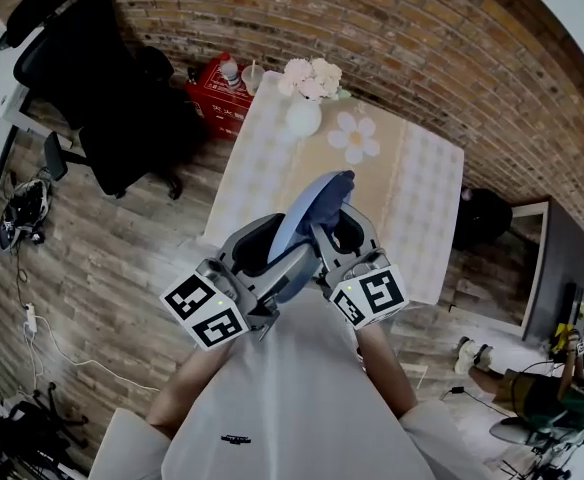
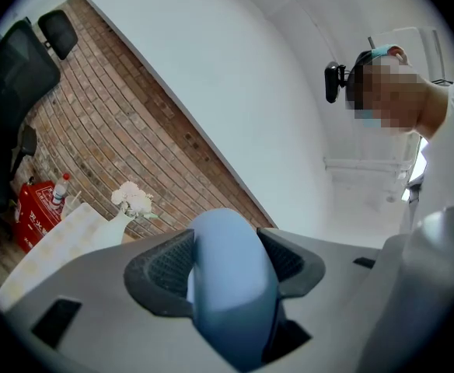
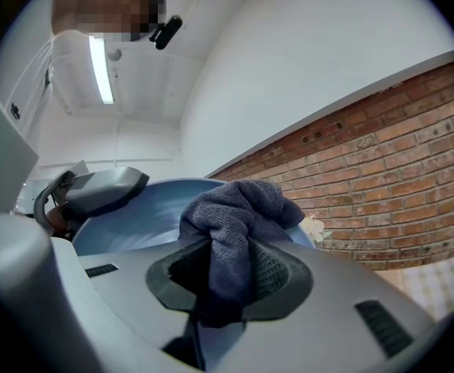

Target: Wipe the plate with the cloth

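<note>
I hold a blue plate [image 1: 294, 220] edge-up in front of my chest, above the floor and short of the table. My left gripper [image 1: 272, 253] is shut on the plate's rim [image 2: 228, 282], which fills the gap between its jaws. My right gripper [image 1: 334, 230] is shut on a dark blue cloth [image 3: 236, 228]. The bunched cloth [image 1: 334, 185] presses against the plate's face [image 3: 137, 216] near its upper edge. In the right gripper view the left gripper [image 3: 95, 189] shows at the plate's far rim.
A table [image 1: 412, 218] with a checked cloth stands ahead, bearing a white vase of flowers [image 1: 306, 93] and a flower mat [image 1: 354, 136]. A red crate [image 1: 217, 98] with a bottle sits by its far left corner. A black office chair [image 1: 102, 78] stands at the left.
</note>
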